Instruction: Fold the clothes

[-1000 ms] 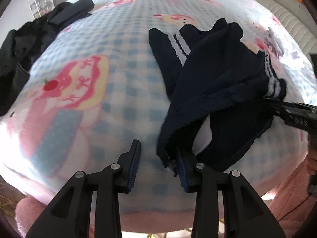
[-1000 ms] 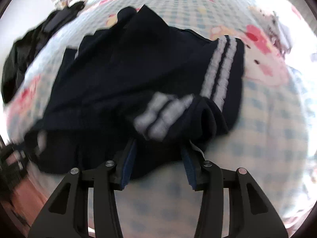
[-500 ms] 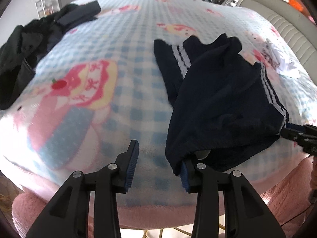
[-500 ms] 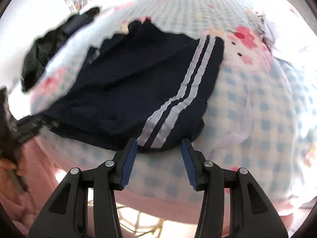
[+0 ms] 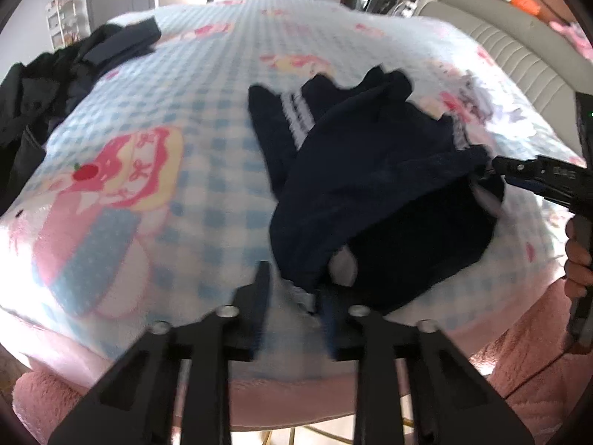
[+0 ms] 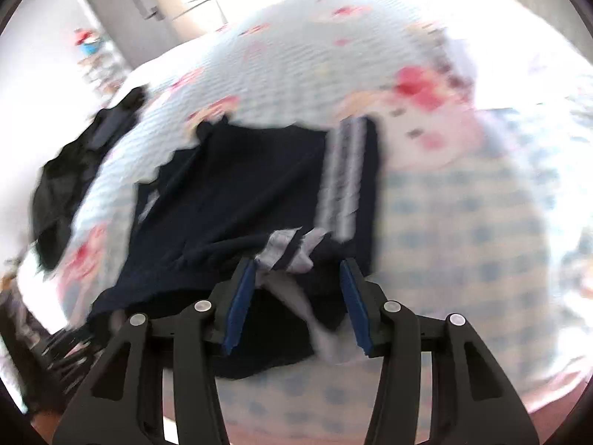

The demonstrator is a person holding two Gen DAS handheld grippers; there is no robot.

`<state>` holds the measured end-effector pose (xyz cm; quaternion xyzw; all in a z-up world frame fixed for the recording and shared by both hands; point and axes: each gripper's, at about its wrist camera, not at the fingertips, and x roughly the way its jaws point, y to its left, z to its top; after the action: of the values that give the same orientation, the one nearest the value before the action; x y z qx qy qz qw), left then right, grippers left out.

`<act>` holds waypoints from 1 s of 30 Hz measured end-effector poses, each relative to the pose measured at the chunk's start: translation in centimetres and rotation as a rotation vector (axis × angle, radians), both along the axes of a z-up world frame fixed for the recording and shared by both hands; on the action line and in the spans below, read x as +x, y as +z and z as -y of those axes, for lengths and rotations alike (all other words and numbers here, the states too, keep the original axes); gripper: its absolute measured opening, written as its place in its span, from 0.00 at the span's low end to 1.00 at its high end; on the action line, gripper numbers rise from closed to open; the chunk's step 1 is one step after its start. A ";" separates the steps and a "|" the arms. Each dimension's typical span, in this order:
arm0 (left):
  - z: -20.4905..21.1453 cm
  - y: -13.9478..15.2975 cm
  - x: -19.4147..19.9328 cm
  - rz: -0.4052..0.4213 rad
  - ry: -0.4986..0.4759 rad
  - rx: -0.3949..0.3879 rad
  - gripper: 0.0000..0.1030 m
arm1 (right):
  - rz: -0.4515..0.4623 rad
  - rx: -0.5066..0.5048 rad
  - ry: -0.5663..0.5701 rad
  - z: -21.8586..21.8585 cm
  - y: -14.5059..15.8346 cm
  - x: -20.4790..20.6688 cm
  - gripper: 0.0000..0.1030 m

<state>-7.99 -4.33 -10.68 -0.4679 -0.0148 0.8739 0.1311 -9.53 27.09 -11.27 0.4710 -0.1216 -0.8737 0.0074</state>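
Dark navy shorts (image 5: 374, 185) with white side stripes lie crumpled on the checked cartoon blanket (image 5: 207, 118). My left gripper (image 5: 294, 296) is narrowed around the near waistband corner, which bunches between the jaws. In the left wrist view my right gripper (image 5: 493, 170) pinches the shorts' right edge and lifts it. In the right wrist view the shorts (image 6: 237, 200) spread ahead and a striped hem fold sits between the right gripper's (image 6: 296, 278) blue pads (image 6: 241, 296), which stand apart. The view is blurred.
A pile of black clothes (image 5: 48, 78) lies at the blanket's far left, also in the right wrist view (image 6: 74, 170). A grey padded headboard (image 5: 519, 48) runs along the right. A pink fuzzy cover (image 5: 537, 352) hangs below the bed's near edge.
Both grippers have moved in on the shorts. The left jaws have narrowed around the waistband corner. The right gripper has lifted the striped edge, bunching the cloth.
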 end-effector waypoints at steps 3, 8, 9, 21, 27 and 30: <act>0.4 1.4 0.1 -0.049 -0.010 0.031 0.16 | -0.016 0.066 0.002 -0.3 0.6 0.6 0.48; 0.6 2.4 -0.6 -0.058 -0.024 0.046 0.16 | 0.020 0.063 0.009 -1.4 0.2 1.4 0.48; 0.5 2.4 -0.7 -0.054 -0.025 0.035 0.16 | 0.037 0.033 0.048 -1.3 0.0 1.6 0.48; 0.7 1.2 0.4 -0.020 -0.003 0.028 0.17 | 0.076 0.081 0.203 4.7 -3.3 -3.4 0.48; 1.2 0.9 0.1 -0.005 -0.003 0.054 0.19 | 0.136 0.018 0.205 3.6 -3.9 -5.3 0.49; 1.0 0.4 -0.1 0.011 -0.011 0.055 0.23 | 0.159 0.103 0.297 4.8 -4.7 -4.7 0.51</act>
<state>-8.04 -5.31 -10.29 -0.4688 -0.0369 0.8699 0.1488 -14.22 22.33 -16.01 0.5510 -0.0058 -0.8281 0.1027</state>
